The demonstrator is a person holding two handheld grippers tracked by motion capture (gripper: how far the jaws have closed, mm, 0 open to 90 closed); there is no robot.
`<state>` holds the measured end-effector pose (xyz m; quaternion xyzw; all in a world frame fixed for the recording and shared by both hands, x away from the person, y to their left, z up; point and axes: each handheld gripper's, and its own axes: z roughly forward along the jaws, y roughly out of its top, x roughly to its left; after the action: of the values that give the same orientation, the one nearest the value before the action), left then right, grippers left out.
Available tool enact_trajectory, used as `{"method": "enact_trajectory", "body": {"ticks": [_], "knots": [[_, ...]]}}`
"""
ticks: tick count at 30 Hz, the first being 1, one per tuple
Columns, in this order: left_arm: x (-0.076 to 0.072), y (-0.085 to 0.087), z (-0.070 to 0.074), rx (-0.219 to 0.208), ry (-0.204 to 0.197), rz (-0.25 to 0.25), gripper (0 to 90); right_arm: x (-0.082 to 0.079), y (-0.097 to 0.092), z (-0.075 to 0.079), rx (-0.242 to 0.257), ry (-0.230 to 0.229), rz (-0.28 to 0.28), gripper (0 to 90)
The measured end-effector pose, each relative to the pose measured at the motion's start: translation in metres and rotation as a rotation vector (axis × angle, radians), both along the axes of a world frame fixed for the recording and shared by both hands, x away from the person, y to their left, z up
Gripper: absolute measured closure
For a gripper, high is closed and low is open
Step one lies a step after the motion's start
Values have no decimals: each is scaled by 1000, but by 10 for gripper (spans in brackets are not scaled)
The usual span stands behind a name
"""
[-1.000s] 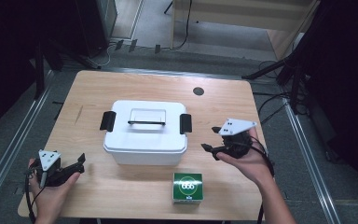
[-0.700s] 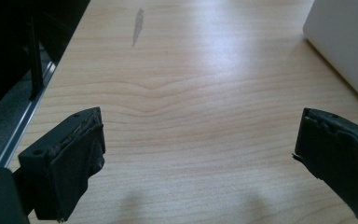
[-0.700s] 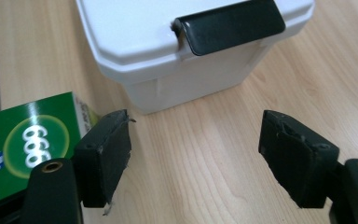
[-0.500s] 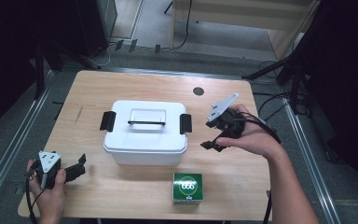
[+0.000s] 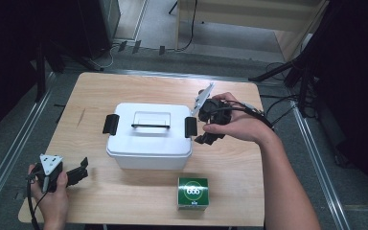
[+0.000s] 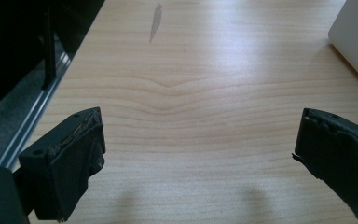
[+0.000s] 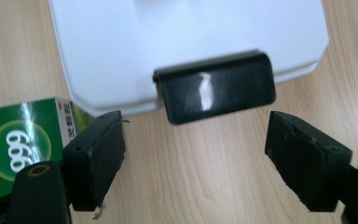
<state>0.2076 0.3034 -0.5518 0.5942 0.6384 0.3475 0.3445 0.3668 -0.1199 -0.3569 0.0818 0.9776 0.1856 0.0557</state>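
High view showed a white plastic box (image 5: 149, 143) standing near the middle of the wooden counter (image 5: 96, 91), its long sides running across the picture. It had a flat, rounded-cornered lid with a recessed panel in the middle, over which a thin dark carrying handle (image 5: 150, 126) lay. A black latch (image 5: 110, 123) sat on the left end and another black latch (image 5: 190, 127) on the right end, both folded down against the box. The walls narrowed slightly toward the base.

At the right end, the right gripper (image 5: 210, 128) was held just beside the right latch, tilted on its side with its grey plate toward the box. In the right gripper view the glossy black clasp (image 7: 216, 92) hung over the lid's edge, ahead of the two jaws and between their lines, with no pad touching it. The jaws had just been opening and stood apart with nothing between them but bare wood.

A green carton (image 5: 192, 192) with white figures stood on the counter just in front of the box, toward its right corner, apart from it.

The left gripper (image 5: 79, 170) rested low at the counter's near left corner, well apart from the box, jaws spread wide over bare wood.
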Motion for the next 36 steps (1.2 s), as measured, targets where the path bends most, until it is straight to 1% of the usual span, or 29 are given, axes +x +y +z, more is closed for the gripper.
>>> {"method": "enact_trajectory", "body": {"ticks": [1, 3, 4, 5, 7, 8, 11, 14, 16, 17, 18, 19, 22, 24, 26, 27, 28, 31, 32, 34, 36], "knots": [[0, 0, 0, -2, 0, -5, 25, 2, 2, 0, 5, 6, 5, 194], [0, -1, 0, 11, 9, -16, 24, 4, 7, -1, -3, 13, 1, 193], [0, -2, 0, 16, 6, -15, 24, 5, 10, -1, -11, 15, 4, 193], [1, -2, 0, 22, 12, -16, 25, 6, 12, -2, -17, 17, 9, 193], [2, -1, 0, 16, 22, -13, 24, 8, 17, -3, -36, 23, 26, 193], [2, -1, 0, 8, 24, -13, 25, 9, 19, -2, -47, 24, 25, 192], [2, 0, 0, 4, 25, -13, 25, 15, 25, -2, -44, 29, 33, 190], [3, -2, 0, 20, 26, -14, 24, 20, 29, 1, -46, 30, 20, 191], [3, -3, 0, 27, 27, -13, 25, 22, 30, 4, -39, 37, 4, 197], [3, -3, 0, 30, 25, -14, 25, 23, 30, 4, -38, 27, 3, 201], [3, -3, 0, 30, 27, -14, 25, 24, 30, 4, -42, 19, -16, 211], [3, -4, 0, 32, 27, -12, 25, 24, 31, 2, -45, 15, -20, 217], [3, -4, 0, 31, 28, -6, 25, 22, 33, 1, -69, 23, -7, 217], [3, -3, 0, 30, 30, -9, 24, 23, 36, 4, -71, 27, 6, 217], [3, -4, 0, 29, 33, -13, 25, 23, 39, 8, -59, 23, 1, 219], [4, -4, 0, 29, 33, -16, 25, 23, 41, 10, -51, 31, 5, 220], [4, -4, 0, 30, 37, -19, 24, 22, 45, 12, -59, 34, 11, 219], [3, -4, 0, 35, 26, -16, 25, 21, 55, 19, -91, 8, 22, 220], [3, -4, 0, 35, 28, -17, 25, 19, 58, 22, -93, 7, 12, 220], [3, -4, 0, 34, 30, -20, 25, 19, 64, 26, -88, 8, 21, 220], [3, -4, 0, 30, 27, -21, 24, 19, 70, 28, -104, 8, 15, 221]]}}
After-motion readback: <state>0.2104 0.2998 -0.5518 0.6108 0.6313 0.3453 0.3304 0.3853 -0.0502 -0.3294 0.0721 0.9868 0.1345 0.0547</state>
